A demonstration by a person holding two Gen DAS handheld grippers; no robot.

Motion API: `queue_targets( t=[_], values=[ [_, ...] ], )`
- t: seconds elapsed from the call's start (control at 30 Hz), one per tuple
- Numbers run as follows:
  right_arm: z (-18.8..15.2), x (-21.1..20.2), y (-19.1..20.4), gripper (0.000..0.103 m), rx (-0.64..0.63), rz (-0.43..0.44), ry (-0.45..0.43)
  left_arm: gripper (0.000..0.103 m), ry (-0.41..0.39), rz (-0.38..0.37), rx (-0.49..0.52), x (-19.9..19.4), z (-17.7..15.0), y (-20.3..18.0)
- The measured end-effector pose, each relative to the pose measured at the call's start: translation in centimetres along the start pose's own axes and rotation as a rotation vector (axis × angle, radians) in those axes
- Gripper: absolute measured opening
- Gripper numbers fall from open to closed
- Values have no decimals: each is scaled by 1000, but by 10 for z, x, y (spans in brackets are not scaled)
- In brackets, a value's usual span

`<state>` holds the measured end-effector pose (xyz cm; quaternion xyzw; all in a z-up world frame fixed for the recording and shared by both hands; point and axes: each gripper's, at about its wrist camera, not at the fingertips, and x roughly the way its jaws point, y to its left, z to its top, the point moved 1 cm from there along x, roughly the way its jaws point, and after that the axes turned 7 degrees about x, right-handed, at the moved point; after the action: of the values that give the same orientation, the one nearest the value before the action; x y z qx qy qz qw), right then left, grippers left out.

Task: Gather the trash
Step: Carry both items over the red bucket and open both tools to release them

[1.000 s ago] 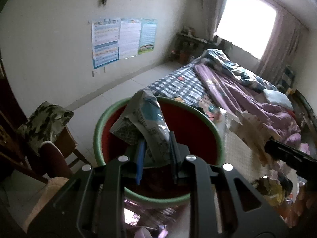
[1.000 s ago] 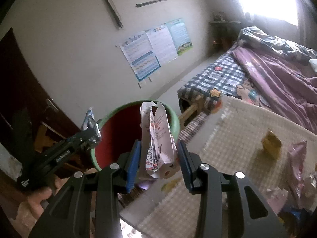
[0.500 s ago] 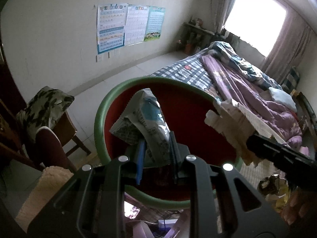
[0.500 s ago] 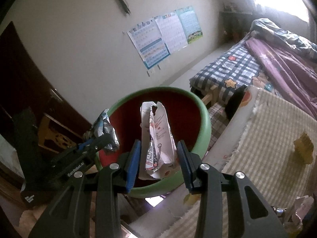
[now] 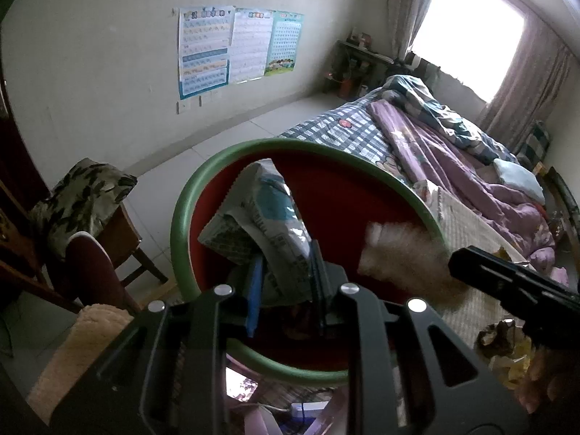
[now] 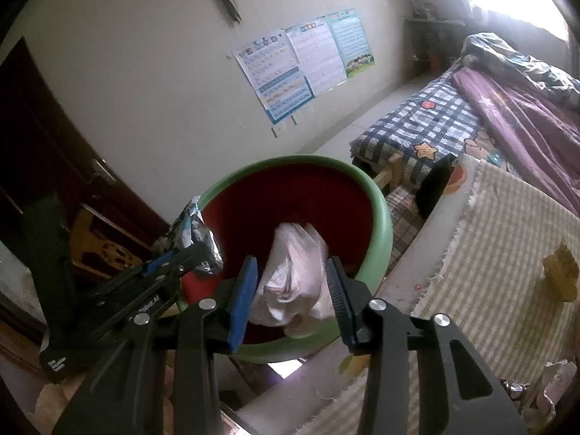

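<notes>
Right tool [image 6: 293,291] spread open, pink-white crumpled wrapper [image 6: 293,282] loose between its fingers, directly above the green-rimmed red plastic bin [image 6: 380,214]; left tool [image 5: 284,282] clamps a blue-white foil packet [image 5: 268,217] over it.

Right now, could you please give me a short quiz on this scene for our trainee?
1. True or false: the left gripper is shut on a blue-and-white wrapper.
2. What colour is the rim of the red bin? A green, B blue, C yellow.
3. Fill in: the pale packet between the fingers of the right gripper is above the ___.
Key: 1 true; 2 A; 3 red bin.
</notes>
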<state>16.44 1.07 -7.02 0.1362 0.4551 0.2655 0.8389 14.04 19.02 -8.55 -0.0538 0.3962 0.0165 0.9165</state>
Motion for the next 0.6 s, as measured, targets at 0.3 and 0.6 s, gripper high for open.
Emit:
queue_targets(
  t=[0.3,0.6],
  values=[
    [0,-26,-8,41,23,15,-37,57,-37,-9,-10,-3,0,3],
    [-9,-86,-46,46,60,-61,-105,57,-58,43,57,-11,-8,-12]
  ],
)
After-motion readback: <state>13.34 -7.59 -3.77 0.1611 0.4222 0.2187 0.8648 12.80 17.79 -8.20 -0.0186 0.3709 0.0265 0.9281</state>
